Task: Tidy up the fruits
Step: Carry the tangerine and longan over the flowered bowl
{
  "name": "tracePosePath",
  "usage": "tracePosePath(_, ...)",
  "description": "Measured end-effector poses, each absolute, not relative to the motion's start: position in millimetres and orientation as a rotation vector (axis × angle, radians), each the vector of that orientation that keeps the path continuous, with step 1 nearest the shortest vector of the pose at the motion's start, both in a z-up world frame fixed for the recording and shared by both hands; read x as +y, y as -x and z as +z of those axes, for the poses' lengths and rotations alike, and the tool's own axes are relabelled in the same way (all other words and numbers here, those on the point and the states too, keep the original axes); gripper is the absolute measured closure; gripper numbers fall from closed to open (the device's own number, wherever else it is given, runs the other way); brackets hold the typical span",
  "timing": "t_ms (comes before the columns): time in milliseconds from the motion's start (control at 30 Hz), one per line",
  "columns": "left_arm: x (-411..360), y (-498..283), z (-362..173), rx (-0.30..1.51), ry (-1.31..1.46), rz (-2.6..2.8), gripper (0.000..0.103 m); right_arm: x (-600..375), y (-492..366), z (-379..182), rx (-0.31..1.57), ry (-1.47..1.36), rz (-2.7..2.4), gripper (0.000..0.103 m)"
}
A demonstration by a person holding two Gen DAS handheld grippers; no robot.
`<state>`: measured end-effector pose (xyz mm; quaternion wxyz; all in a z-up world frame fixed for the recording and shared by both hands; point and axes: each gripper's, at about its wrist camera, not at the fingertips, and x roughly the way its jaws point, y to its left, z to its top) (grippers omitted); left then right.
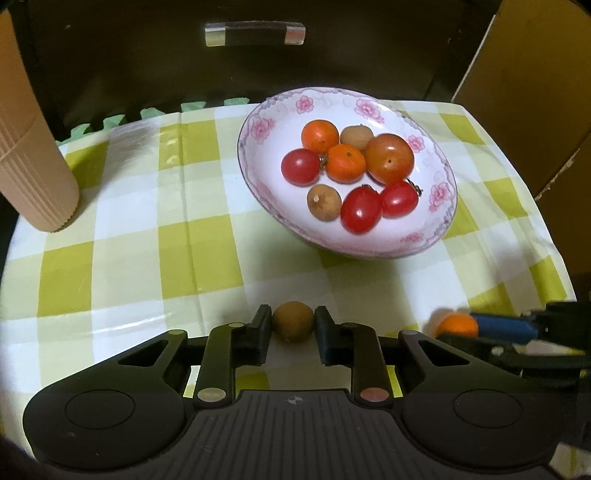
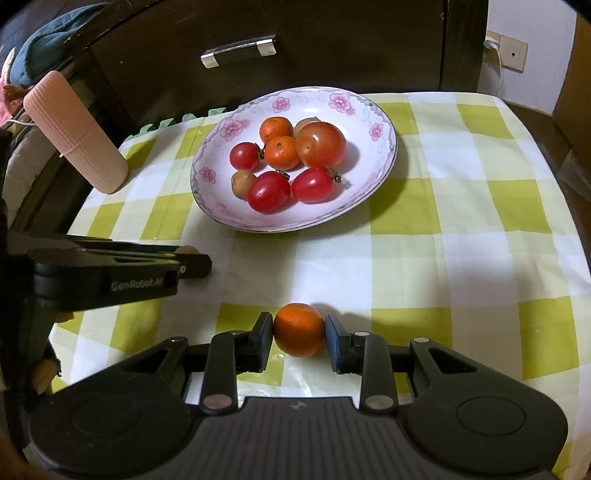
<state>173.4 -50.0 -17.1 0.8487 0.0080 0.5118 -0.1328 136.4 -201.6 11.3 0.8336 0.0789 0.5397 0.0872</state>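
Observation:
A white floral plate (image 1: 437, 221) (image 2: 380, 155) holds several fruits: red tomatoes, small oranges and brown longans. In the left wrist view my left gripper (image 1: 293, 325) is shut on a brown longan (image 1: 293, 320) that rests on the checked cloth in front of the plate. In the right wrist view my right gripper (image 2: 299, 330) is shut on a small orange (image 2: 299, 328) low over the cloth. That orange (image 1: 457, 325) and the right gripper's fingers (image 1: 502, 326) show at the right edge of the left view. The left gripper's body (image 2: 110, 273) enters the right view from the left.
A pink ribbed cylinder (image 1: 33, 162) (image 2: 77, 133) stands at the table's left. A dark cabinet with a metal handle (image 1: 255, 33) (image 2: 238, 51) rises behind the green-and-white checked cloth (image 1: 147, 236) (image 2: 461, 229). Cardboard (image 1: 524, 81) leans at the right.

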Motion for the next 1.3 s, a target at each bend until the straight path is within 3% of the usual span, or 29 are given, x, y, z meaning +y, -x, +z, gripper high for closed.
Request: tracePosePath(1300,-62,-117,16,0.991,-0.046,-0.340,0.072,-194,-107,39,1.054,-0.173,0.183,0.075)
